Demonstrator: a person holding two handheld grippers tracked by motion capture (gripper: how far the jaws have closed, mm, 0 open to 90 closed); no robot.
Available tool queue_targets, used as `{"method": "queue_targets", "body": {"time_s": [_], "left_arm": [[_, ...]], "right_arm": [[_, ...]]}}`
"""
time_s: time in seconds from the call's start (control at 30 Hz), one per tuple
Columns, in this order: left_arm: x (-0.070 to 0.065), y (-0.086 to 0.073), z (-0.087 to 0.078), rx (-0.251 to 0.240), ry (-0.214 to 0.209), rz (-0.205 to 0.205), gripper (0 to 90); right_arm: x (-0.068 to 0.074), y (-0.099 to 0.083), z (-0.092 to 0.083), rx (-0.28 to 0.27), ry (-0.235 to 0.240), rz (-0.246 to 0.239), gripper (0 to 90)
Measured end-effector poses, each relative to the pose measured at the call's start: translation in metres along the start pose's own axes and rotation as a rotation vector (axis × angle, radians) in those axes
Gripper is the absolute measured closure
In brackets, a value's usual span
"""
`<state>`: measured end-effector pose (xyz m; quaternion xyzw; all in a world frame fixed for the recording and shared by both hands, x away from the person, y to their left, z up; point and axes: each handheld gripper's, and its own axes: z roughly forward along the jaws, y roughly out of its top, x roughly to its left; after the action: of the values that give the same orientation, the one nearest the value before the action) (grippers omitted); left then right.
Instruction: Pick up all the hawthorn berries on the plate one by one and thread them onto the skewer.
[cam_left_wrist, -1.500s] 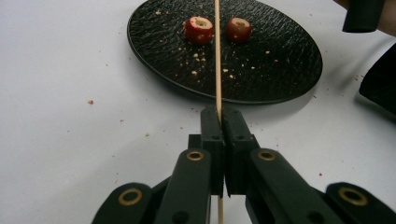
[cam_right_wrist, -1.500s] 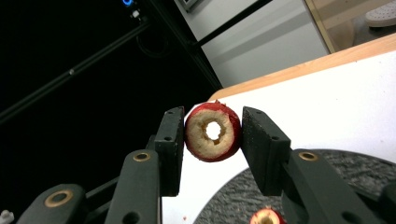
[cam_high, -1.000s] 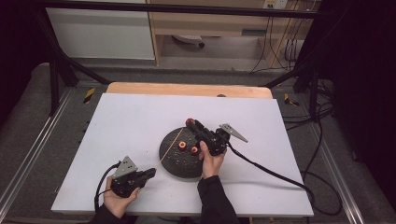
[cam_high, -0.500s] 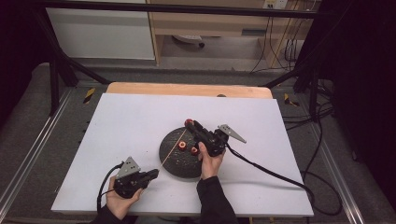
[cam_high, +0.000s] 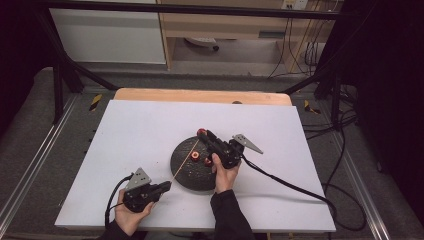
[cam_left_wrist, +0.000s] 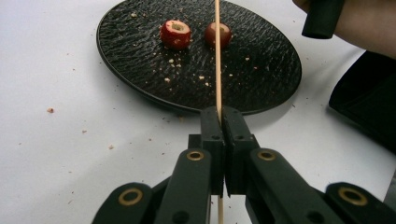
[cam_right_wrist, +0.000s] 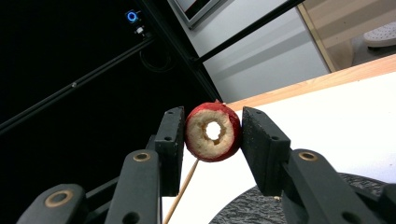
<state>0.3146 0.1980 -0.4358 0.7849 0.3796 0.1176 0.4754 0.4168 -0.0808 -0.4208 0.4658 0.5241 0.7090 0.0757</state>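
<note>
Threading red fruit onto a wooden stick (cam_high: 184, 161), to judge by the scene. Left gripper (cam_left_wrist: 219, 114) closed tight on the near end of the stick, long axis running straight ahead from its jaws, up and over the black plate (cam_high: 180, 172) toward the right gripper (cam_high: 206, 135). Right gripper closed on a cored red fruit (cam_right_wrist: 213, 132), held above the far edge of the plate, hole facing back along its jaws. Stick tip just below and behind the fruit in the right gripper view, seemingly not yet in the hole; exact contact hard to tell. Next move probably: lining up hole and tip. Left gripper view also showing two more fruits (cam_left_wrist: 175, 33) lying on the plate, just left of the stick and touching it at one (cam_left_wrist: 218, 34), plus crumbs; high view giving the whole layout on the white table (cam_high: 125, 135).
</note>
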Motion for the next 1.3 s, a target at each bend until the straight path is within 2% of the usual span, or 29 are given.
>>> {"method": "queue_targets", "body": {"time_s": [0.13,0.37,0.6,0.87,1.27,1.3], "left_arm": [[-0.002,0.0,0.002,-0.002,0.001,-0.012,88.0],[-0.007,0.004,0.004,-0.011,-0.011,-0.059,88.1],[-0.013,0.009,0.005,-0.015,0.011,-0.083,88.1],[-0.019,0.016,0.007,-0.02,0.036,-0.094,88.3],[-0.019,0.03,0.019,-0.021,0.05,-0.087,88.2],[-0.018,0.031,0.02,-0.022,0.056,-0.076,88.2]], "right_arm": [[0.0,-0.002,0.0,0.004,-0.001,-0.005,61.1],[0.001,-0.002,-0.001,0.003,0.004,-0.006,61.2],[0.002,-0.002,-0.002,0.003,0.007,-0.014,61.2],[0.003,-0.002,-0.003,0.012,0.016,-0.008,61.3],[0.004,-0.005,-0.004,0.049,0.018,0.007,61.3],[0.004,-0.005,-0.004,0.052,0.022,0.006,61.3]]}}
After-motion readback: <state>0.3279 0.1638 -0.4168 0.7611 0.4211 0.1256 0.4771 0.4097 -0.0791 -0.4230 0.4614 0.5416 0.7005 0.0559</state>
